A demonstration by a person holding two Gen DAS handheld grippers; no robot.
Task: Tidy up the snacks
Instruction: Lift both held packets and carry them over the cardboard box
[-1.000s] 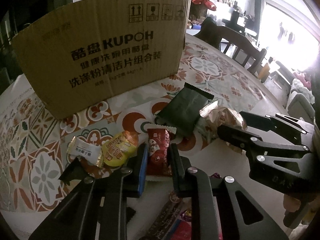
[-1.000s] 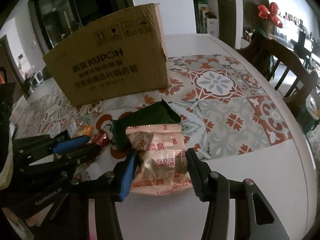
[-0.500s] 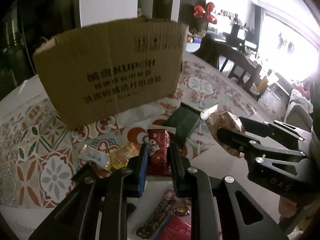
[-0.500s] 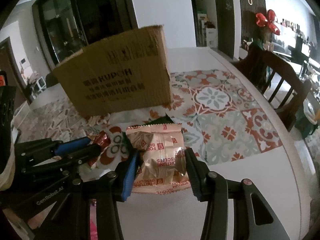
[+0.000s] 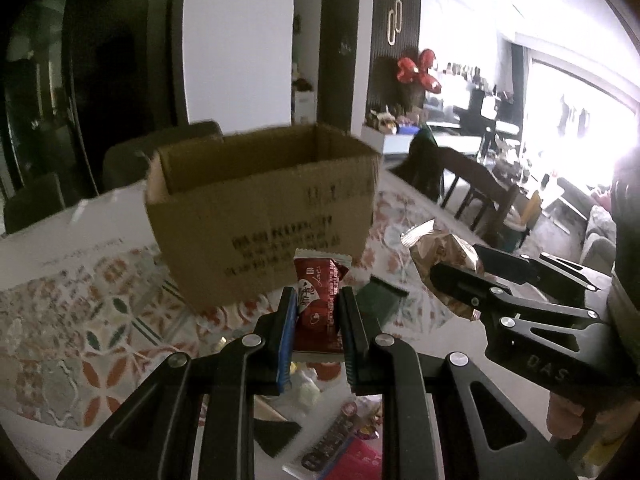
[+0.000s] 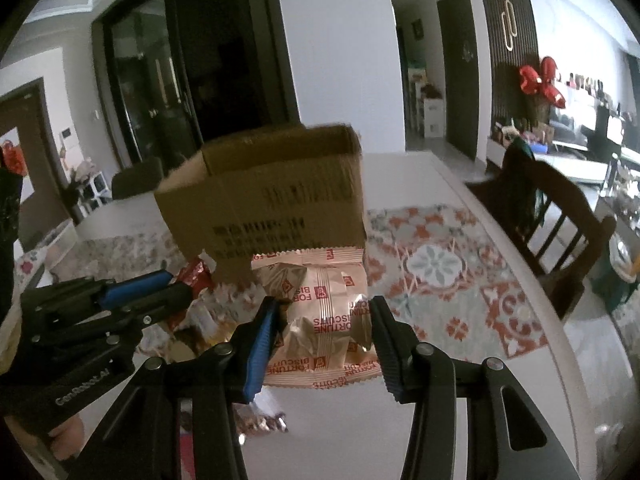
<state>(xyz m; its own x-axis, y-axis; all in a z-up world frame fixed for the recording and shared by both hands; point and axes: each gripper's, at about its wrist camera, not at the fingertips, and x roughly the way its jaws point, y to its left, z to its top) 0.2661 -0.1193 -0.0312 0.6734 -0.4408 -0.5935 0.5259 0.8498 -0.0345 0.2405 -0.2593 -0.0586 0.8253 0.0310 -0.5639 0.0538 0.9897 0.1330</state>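
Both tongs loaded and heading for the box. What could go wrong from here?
1. The left tongs pinch the small red foil snack packet only by its lower half; slick foil could slip out in transit.
2. The right tongs squeeze the puffy pink Fortune Biscuits wrapper, so the biscuits inside might crack.
3. The two tongs sit close side by side, and the open brown cardboard box has a narrow mouth; dropping both together risks a collision or clipping its rim.

Both grippers rose with their snacks; the box (image 5: 260, 216) top now shows.
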